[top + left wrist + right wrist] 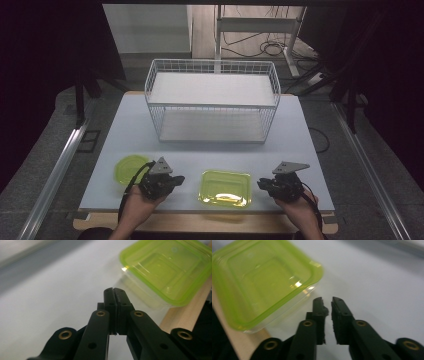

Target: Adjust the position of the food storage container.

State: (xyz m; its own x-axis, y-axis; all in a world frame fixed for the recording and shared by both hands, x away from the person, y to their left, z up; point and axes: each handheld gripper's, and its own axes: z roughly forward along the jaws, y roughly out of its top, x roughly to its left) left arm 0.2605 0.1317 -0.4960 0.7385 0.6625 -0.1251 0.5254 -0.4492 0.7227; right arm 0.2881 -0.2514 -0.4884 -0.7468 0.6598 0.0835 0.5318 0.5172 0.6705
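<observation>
A rectangular clear container with a lime-green lid (225,188) lies near the front edge of the white table (300,150), between my two grippers. My left gripper (181,179) sits just left of it, pointing right, apart from it. In the left gripper view the left gripper (114,290) is shut with nothing in it, and the container (167,270) is ahead to the right. My right gripper (260,183) sits just right of the container, pointing left. In the right gripper view the right gripper (327,300) has its jaws drawn together to a thin slit, empty, with the container (262,280) ahead to the left.
A round lime-green lidded dish (130,169) lies behind my left hand. A white two-level wire rack (210,106) stands at the middle back of the table. A wooden strip (185,315) runs along the table's front edge. Metal rails flank the table on the floor.
</observation>
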